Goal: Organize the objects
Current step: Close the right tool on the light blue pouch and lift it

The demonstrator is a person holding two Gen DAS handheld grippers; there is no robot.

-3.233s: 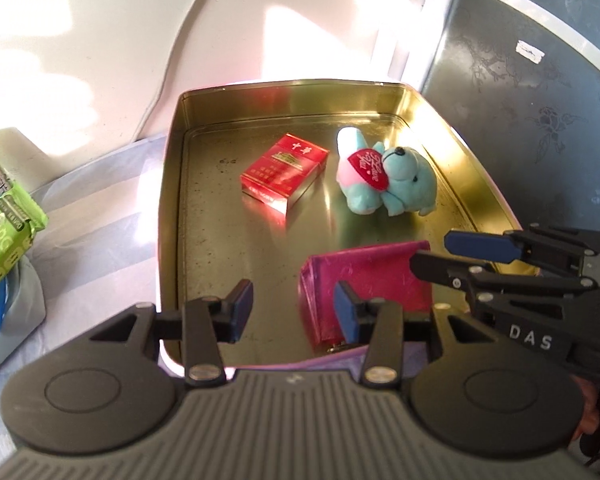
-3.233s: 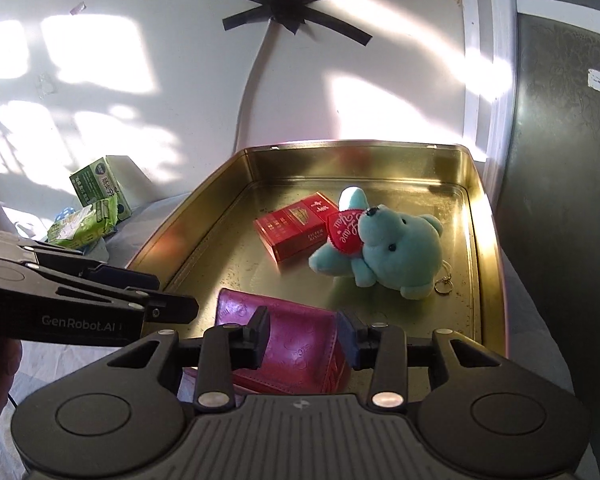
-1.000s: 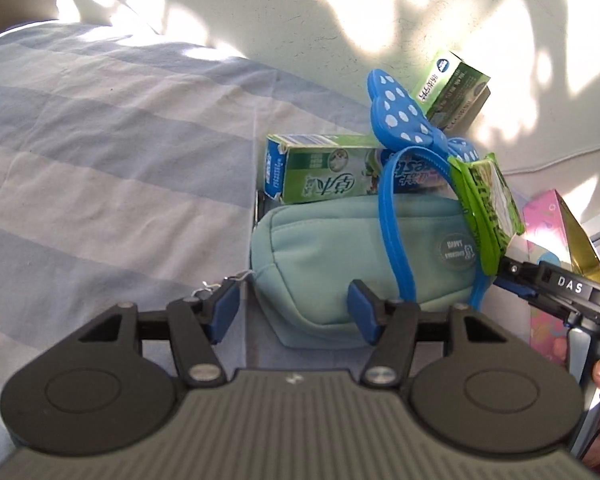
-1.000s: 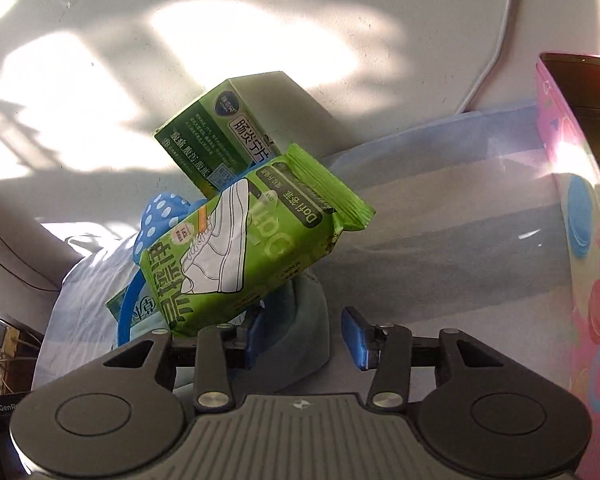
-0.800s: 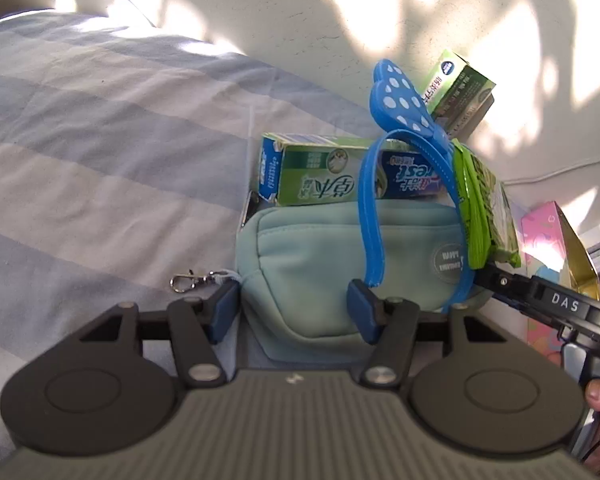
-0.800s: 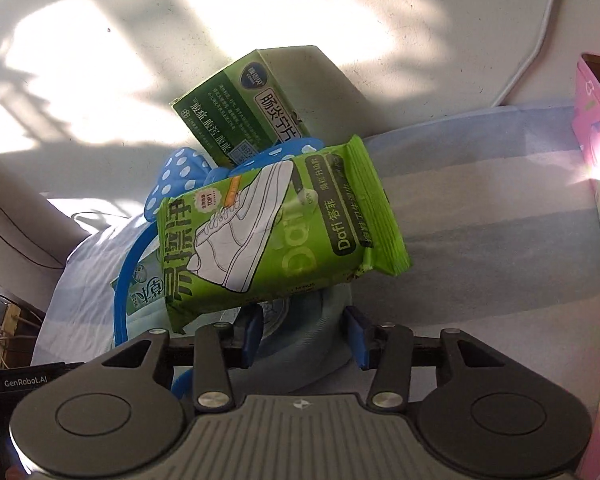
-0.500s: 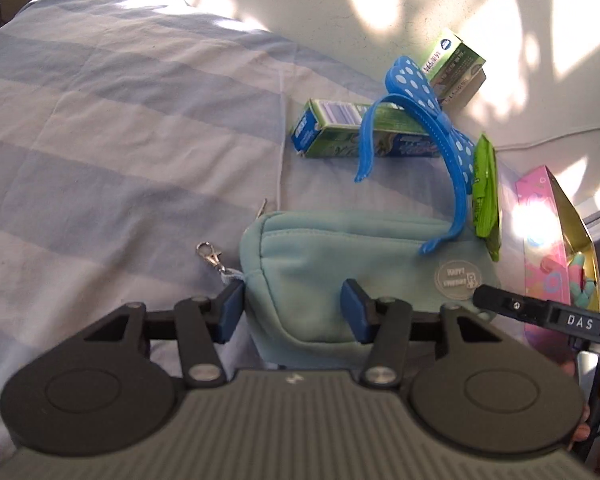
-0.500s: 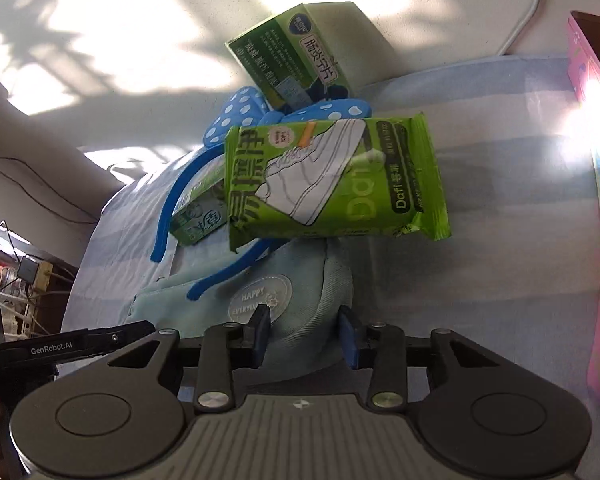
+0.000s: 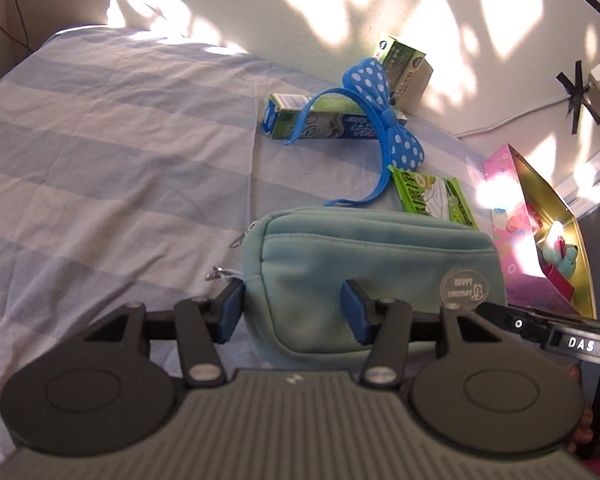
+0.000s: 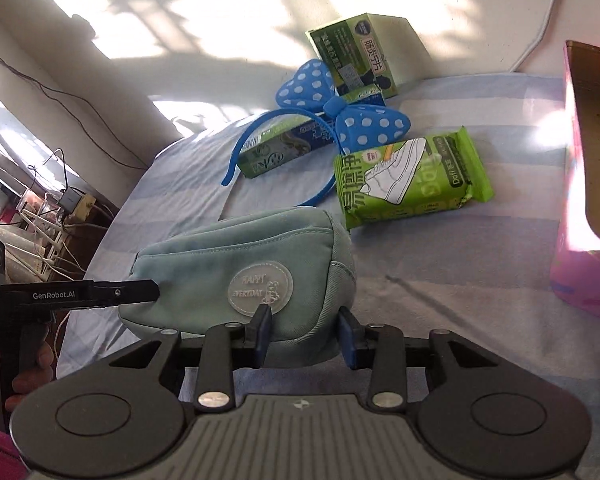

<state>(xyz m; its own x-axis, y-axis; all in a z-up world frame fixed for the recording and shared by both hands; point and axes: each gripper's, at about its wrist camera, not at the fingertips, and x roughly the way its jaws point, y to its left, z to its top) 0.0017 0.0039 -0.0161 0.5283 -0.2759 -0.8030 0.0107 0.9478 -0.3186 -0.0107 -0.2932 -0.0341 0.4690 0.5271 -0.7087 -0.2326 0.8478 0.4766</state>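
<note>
Lifted teal pouch point(image 9: 372, 264), round patch

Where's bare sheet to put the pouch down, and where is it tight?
Free: striped sheet left of the pouch and toothpaste box; a strip between wipes pack and pink tin. Crowded: headband, boxes, wipes by the wall.

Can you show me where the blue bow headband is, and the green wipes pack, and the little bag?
Headband point(image 10: 370, 122), right wrist view, on the spotted bow.
Wipes pack point(image 10: 412, 176), right wrist view, on the pack's printed front.
Bag point(image 9: 360, 264), left wrist view, on its front panel.
</note>
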